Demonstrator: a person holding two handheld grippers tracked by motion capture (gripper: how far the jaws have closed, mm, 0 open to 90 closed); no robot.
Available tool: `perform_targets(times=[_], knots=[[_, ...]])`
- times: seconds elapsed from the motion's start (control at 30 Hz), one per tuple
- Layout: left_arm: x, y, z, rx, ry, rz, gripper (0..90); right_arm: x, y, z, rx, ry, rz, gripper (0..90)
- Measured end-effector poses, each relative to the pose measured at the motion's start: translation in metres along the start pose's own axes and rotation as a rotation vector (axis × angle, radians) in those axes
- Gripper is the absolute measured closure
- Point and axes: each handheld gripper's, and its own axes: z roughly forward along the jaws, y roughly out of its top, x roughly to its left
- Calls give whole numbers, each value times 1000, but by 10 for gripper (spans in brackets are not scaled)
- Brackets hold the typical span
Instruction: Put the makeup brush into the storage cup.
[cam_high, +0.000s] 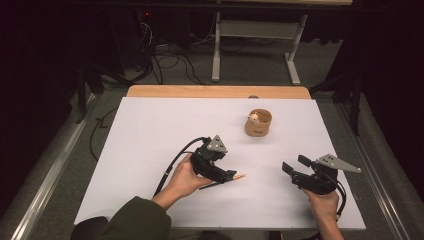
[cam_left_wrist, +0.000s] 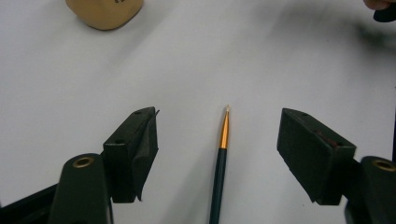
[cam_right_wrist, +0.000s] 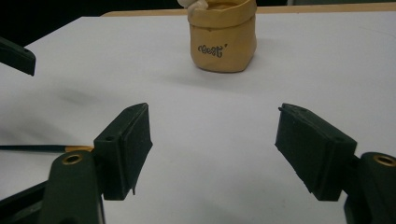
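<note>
A thin brush (cam_left_wrist: 219, 163) with a dark green handle, a gold ferrule and a fine tip lies flat on the white table (cam_high: 150, 130). My left gripper (cam_left_wrist: 217, 115) is open around the brush, one jaw on each side, and neither pad touches it. From the high view the left gripper (cam_high: 234, 176) is low over the brush (cam_high: 239, 176) near the table's middle front. My right gripper (cam_high: 295, 164) stands open and holds nothing at the front right. Its own view has the right gripper (cam_right_wrist: 212, 112) facing a tan pouch (cam_right_wrist: 223, 39), with the brush handle (cam_right_wrist: 32, 148) at the left.
The tan pouch (cam_high: 258, 123), with a small pale thing in its mouth, stands upright at the back right of the table. A wooden edge (cam_high: 215, 91) runs along the far side. Beyond it are cables and a table frame (cam_high: 255, 45) on the floor.
</note>
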Motion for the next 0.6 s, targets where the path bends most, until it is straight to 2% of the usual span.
perform_targets(times=[0.13,0.4,0.6], knots=[[0,1,1,25,-15,-22,285,0,0,0,2,-3,2,284],[-1,2,4,105,-6,-4,274,1,0,0,2,-3,1,285],[1,4,7,157,-28,-5,293,0,0,0,0,1,-4,286]])
